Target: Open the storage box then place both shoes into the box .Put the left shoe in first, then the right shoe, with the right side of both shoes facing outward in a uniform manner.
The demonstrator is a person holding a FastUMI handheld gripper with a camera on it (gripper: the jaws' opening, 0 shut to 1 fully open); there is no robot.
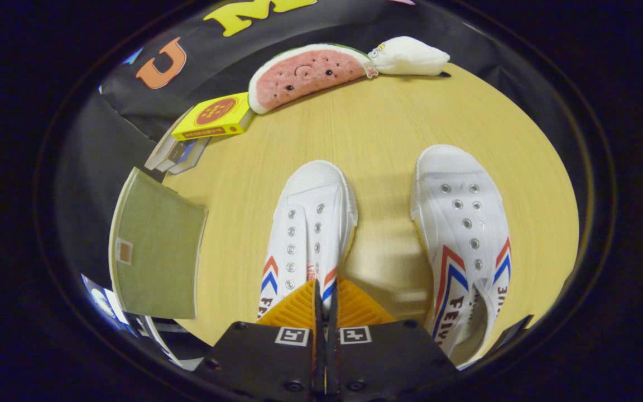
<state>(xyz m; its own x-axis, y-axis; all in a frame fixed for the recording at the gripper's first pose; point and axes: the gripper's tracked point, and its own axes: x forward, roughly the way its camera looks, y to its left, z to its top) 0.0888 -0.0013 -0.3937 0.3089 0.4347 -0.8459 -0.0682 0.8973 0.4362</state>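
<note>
Pale wood-grain desk (pixel 377 134), carrying two white lace-less canvas shoes with red-and-blue chevrons: left shoe (pixel 307 223) just ahead of the closed fingers (pixel 325 296), right shoe (pixel 464 223) well apart beside it. At the far edge, a watermelon-slice plush (pixel 310 72), a white plush (pixel 411 56), a yellow box (pixel 215 116).

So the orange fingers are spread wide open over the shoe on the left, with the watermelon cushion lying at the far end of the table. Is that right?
Not quite. In the gripper view the orange fingers are closed together, pinching the edge of the left-hand shoe, not spread wide. The rest holds: the watermelon cushion does lie at the far end of the table.
</note>
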